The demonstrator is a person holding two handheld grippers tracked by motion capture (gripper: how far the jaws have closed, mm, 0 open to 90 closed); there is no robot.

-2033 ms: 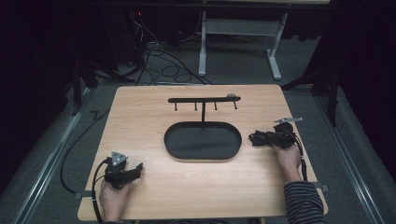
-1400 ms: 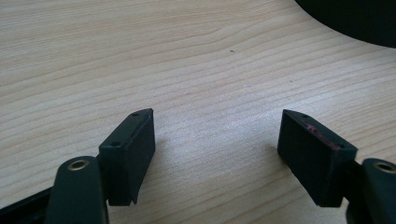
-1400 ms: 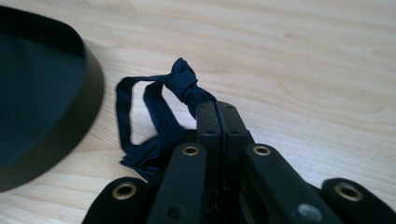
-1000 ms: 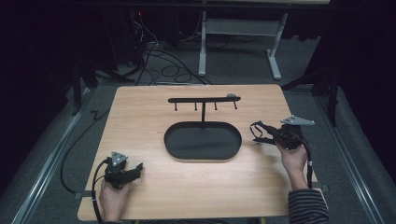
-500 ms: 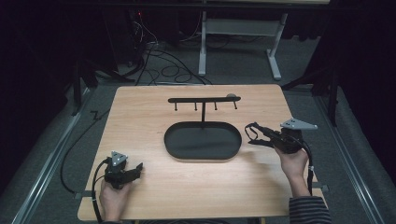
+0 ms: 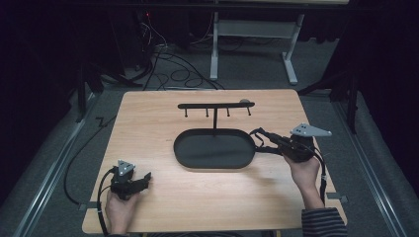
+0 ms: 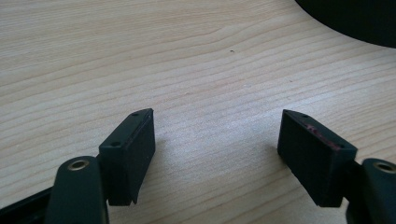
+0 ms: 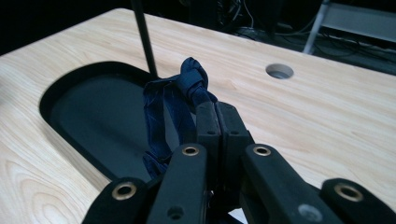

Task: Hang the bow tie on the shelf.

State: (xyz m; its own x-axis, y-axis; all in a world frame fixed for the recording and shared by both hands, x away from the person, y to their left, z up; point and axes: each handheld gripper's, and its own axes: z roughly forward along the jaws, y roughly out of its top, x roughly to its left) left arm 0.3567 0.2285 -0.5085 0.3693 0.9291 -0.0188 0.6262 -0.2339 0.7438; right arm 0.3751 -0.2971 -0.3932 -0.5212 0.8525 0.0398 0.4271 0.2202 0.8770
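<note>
The dark blue hair tie (image 8: 175, 100) is clamped in the right gripper (image 8: 215, 109), raised at the black tray's (image 6: 197, 136) edge. Hanging it on the hook rack (image 6: 216, 105) remains. The left gripper (image 7: 215, 144) rests open, empty, on the table (image 6: 148, 113).

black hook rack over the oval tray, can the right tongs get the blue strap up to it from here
Probably yes: right tongs, shut on the dark blue strap, sit by the black oval tray, nothing between them and the black hook rack.

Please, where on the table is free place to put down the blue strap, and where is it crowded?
Bare wood lies left of the black oval tray, up to the table edge, and along the near side between the left gripper and the right hand. The tray's right end is crowded: the right gripper holds the blue strap there, under the hook rack.
</note>
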